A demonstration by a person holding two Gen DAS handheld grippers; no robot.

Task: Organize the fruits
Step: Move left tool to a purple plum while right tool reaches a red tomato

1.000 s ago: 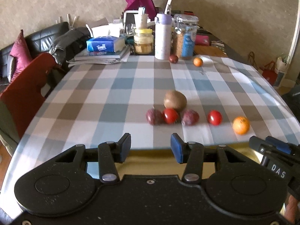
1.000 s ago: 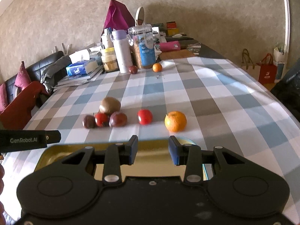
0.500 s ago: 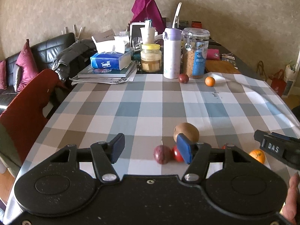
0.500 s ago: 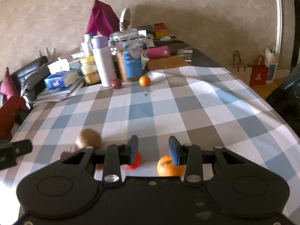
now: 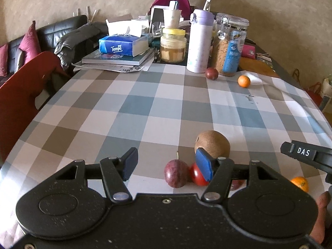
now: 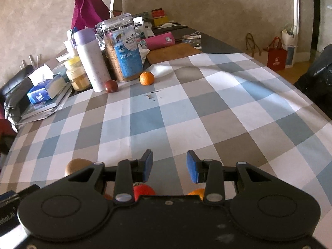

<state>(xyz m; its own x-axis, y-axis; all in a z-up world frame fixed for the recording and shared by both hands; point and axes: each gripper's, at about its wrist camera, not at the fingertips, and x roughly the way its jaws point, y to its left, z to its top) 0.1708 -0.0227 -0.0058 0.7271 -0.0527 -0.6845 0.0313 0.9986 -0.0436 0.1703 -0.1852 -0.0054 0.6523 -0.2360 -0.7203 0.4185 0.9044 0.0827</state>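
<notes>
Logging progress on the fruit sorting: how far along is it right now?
Nothing looks sorted yet. Both tongs, left and right, are open and empty. The kiwi, passion fruit and tomato lie loose on the tablecloth; a small orange and dark fruit remain by the jar.

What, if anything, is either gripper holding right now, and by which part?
Nothing is held. The left gripper stands open above the purple fruit, its pads clear of it. The right gripper is open with only tablecloth between its pads.
</notes>
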